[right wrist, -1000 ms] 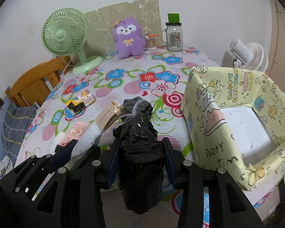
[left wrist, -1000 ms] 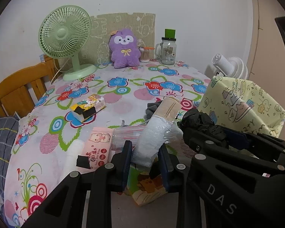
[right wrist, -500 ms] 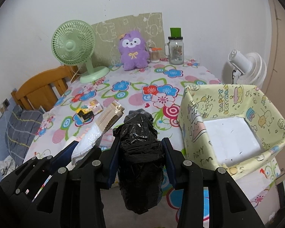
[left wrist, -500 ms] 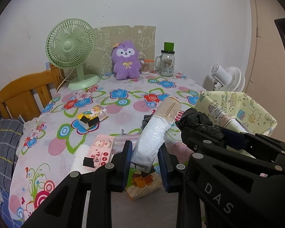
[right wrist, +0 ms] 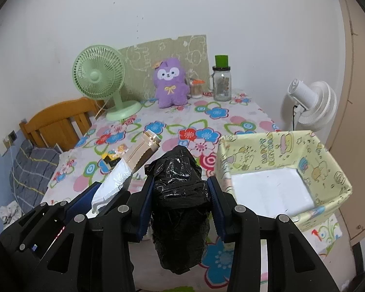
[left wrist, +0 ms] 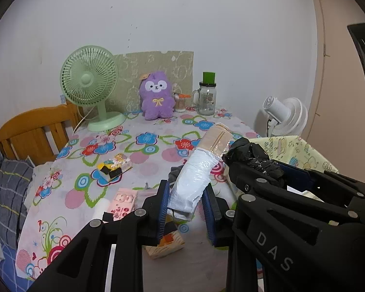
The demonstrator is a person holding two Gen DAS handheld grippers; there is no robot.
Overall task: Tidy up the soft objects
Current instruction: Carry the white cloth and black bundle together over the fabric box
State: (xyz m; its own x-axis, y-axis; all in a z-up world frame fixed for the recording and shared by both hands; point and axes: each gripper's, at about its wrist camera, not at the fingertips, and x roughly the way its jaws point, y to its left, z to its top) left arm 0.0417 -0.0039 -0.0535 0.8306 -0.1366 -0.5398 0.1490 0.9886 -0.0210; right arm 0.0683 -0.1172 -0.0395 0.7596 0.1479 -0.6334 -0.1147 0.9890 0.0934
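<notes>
Left wrist view: low centre of frame, left gripper clamped on a white plastic-wrapped roll, blue pads pressed to its lower part, the roll tilted up and rightward with a beige end above. Right of that, right gripper reaching in from the lower right, a crumpled black bag bundle at its tip. Beyond it, at right edge, a yellow cartoon-print box. On the floral worktop: a pink packet left of the left gripper, a small yellow-and-black pack further up, a purple plush and green fan at the back.

Right wrist view: centre, right gripper closed narrowly on the black bag bundle, pads pressed into both its sides, the bundle hanging below them. Left of it, the white roll, held in the left gripper, whose pads are mostly hidden here. At right, the yellow box open, white bottom bare, possibly standing at the worktop's edge.
</notes>
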